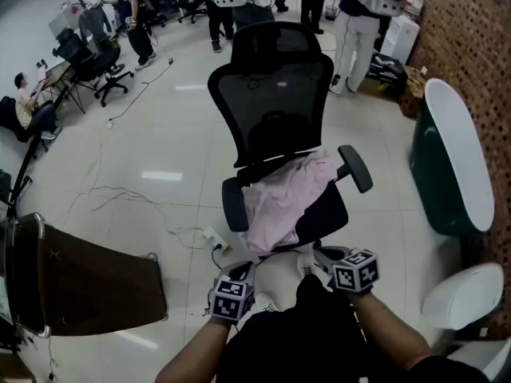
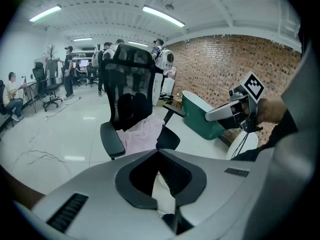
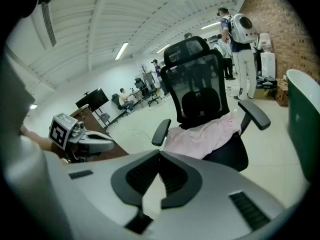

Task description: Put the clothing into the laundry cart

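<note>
A pink garment [image 1: 283, 198] lies crumpled on the seat of a black mesh office chair [image 1: 271, 94] in the middle of the head view. The same pink garment [image 2: 142, 134] [image 3: 202, 136] shows in both gripper views, ahead of the jaws. My left gripper [image 1: 244, 271] and right gripper [image 1: 326, 255] are held low in front of the chair, short of the seat. Each has its jaws shut with nothing between them. The left gripper [image 2: 159, 153] also sees the right one to its side, and the right gripper [image 3: 159, 153] sees the left.
A brown fabric bin on a metal frame [image 1: 88, 282] stands on the floor at the left. A dark green tub with a white rim [image 1: 447, 166] stands at the right by a brick wall [image 1: 471, 38]. Cables [image 1: 120, 194] trail over the floor. People and desks fill the far room.
</note>
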A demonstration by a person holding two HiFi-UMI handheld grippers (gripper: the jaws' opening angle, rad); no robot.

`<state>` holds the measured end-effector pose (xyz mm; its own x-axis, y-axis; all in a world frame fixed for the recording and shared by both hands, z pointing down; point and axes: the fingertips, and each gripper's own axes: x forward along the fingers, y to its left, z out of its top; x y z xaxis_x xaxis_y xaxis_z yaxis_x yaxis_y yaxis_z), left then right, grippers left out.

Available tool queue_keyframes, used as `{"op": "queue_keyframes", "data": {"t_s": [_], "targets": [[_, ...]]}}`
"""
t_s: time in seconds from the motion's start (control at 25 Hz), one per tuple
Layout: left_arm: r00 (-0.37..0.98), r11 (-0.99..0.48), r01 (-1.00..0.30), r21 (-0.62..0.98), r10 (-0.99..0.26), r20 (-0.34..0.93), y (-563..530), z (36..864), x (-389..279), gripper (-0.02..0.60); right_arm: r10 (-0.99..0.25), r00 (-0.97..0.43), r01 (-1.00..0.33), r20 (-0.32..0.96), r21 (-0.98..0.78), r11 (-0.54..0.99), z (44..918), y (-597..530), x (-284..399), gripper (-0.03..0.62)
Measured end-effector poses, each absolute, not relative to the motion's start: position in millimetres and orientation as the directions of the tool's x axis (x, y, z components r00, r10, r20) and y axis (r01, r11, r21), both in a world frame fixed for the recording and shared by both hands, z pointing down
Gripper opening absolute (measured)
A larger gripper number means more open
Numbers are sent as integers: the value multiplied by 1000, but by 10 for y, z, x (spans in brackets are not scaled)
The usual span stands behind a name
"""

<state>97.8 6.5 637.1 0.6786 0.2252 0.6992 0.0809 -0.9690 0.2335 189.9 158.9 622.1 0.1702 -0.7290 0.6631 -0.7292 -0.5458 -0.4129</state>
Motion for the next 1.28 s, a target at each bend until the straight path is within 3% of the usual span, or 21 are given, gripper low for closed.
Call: {"op": "queue_keyframes", "data": {"t_s": [0.6, 1.28], "targets": [[667, -981, 30, 194, 164, 727, 48, 6591, 1880, 0, -738, 98, -746, 667, -442, -499, 6544, 1473, 3118, 17], [558, -985, -33, 171, 124, 821, 206, 7588, 3192, 0, -712, -28, -730, 702, -501, -465, 7643, 1326, 4557, 21]]}}
